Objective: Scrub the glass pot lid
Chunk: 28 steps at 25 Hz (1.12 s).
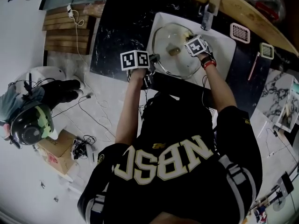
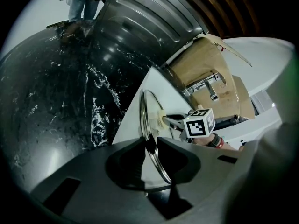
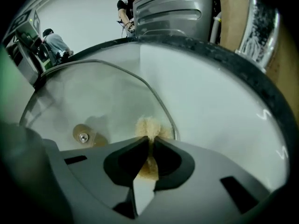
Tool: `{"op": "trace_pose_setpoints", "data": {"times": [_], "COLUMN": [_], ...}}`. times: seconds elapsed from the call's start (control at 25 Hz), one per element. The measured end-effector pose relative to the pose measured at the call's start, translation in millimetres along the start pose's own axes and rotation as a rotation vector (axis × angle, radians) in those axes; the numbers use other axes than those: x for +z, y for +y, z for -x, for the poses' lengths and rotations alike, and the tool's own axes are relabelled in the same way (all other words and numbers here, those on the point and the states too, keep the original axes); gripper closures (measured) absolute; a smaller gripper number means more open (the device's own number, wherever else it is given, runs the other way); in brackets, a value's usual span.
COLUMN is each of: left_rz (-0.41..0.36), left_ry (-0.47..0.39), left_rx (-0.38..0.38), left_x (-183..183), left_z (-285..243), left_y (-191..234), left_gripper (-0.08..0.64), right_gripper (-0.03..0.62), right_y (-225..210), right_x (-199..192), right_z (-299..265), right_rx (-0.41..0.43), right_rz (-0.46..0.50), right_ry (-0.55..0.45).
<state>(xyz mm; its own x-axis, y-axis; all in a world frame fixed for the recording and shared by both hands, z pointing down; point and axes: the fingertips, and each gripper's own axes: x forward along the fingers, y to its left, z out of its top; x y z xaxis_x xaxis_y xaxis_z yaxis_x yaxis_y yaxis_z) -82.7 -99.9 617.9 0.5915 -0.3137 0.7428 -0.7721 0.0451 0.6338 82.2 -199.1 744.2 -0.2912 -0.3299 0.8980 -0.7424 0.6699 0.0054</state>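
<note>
Head view: the glass pot lid (image 1: 174, 50) sits in the white sink (image 1: 224, 45), upper centre. The left gripper (image 1: 152, 59) is at its left rim and the right gripper (image 1: 189, 40) over its upper right.
Left gripper view: the jaws clamp the lid's metal rim.
Right gripper view: the jaws clamp a tan sponge (image 3: 148, 127) at the lid's edge, frame centre.

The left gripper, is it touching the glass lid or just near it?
Touching. In the left gripper view, the left gripper has both jaws pinched on the metal rim of the glass lid, no gap.

Clear glass lid (image 1: 174, 56), shiny metal rim; fuzzy tan scrubber (image 3: 148, 126); glossy black marbled counter (image 2: 56, 106).
</note>
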Motion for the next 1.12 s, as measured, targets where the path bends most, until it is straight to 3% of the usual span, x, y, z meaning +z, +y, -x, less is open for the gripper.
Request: {"op": "trace_pose_setpoints", "data": {"times": [0.52, 0.68, 0.8, 1.12], "left_rz": [-0.012, -0.014, -0.016, -0.019], "left_ry": [0.018, 0.017, 0.014, 0.013], "left_rx": [0.013, 0.012, 0.012, 0.011], "left_x": [-2, -1, -1, -1], "left_z": [-3, -3, -3, -2], "left_y": [1, 1, 1, 1], "left_gripper": [0.468, 0.468, 0.468, 0.468], "right_gripper": [0.551, 0.551, 0.551, 0.549], "right_y": [25, 50, 62, 130], "right_x": [-83, -95, -94, -70], "right_z": [47, 59, 69, 97], "right_rx": [0.079, 0.180, 0.218, 0.477], "right_rz": [0.109, 0.095, 0.130, 0.106], "right_ry": [0.295, 0.330, 0.317, 0.215]}}
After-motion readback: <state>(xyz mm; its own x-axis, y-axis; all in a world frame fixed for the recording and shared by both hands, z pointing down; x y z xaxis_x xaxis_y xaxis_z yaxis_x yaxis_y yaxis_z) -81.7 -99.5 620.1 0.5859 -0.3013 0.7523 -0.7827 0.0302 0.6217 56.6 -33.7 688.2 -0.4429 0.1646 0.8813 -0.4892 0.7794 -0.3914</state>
